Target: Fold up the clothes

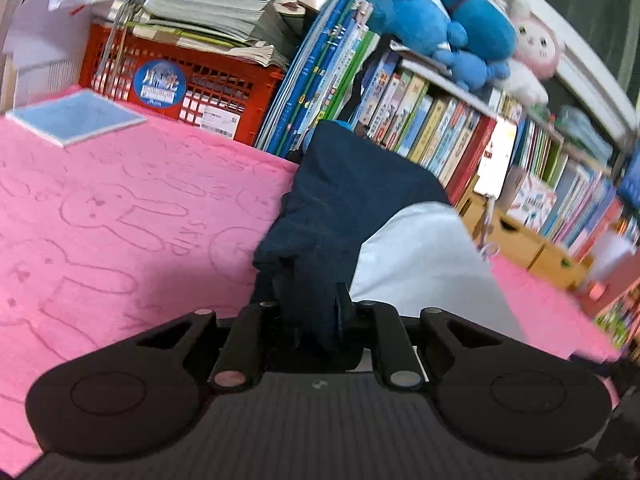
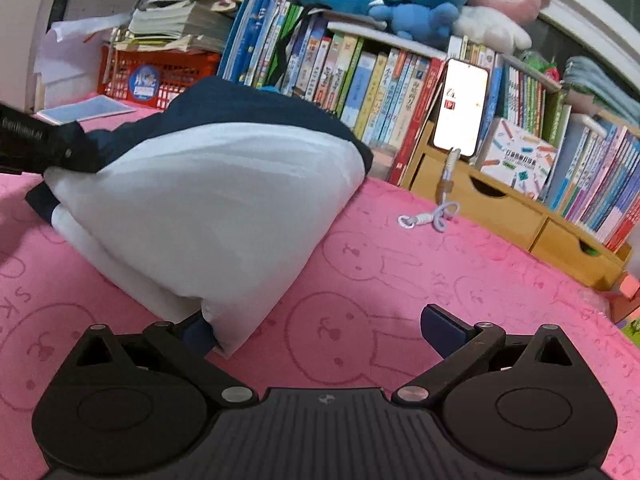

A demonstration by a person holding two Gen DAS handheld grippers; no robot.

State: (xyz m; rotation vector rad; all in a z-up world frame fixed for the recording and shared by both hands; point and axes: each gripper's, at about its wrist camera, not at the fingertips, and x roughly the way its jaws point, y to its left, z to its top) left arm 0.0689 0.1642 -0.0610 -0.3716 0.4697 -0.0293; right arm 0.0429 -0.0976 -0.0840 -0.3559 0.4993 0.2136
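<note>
Item: navy-and-white garment [image 2: 208, 184], heaped on my pink blanket [image 2: 400, 264], long axis running left to right. My left gripper [image 1: 308, 312] pinches its navy end; my right gripper [image 2: 320, 328] gapes, one corner beside its left finger.

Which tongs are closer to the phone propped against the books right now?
Right. The right tongs stand open on the pink mat, facing the phone; the left tongs grip the navy-and-white garment farther away.
</note>
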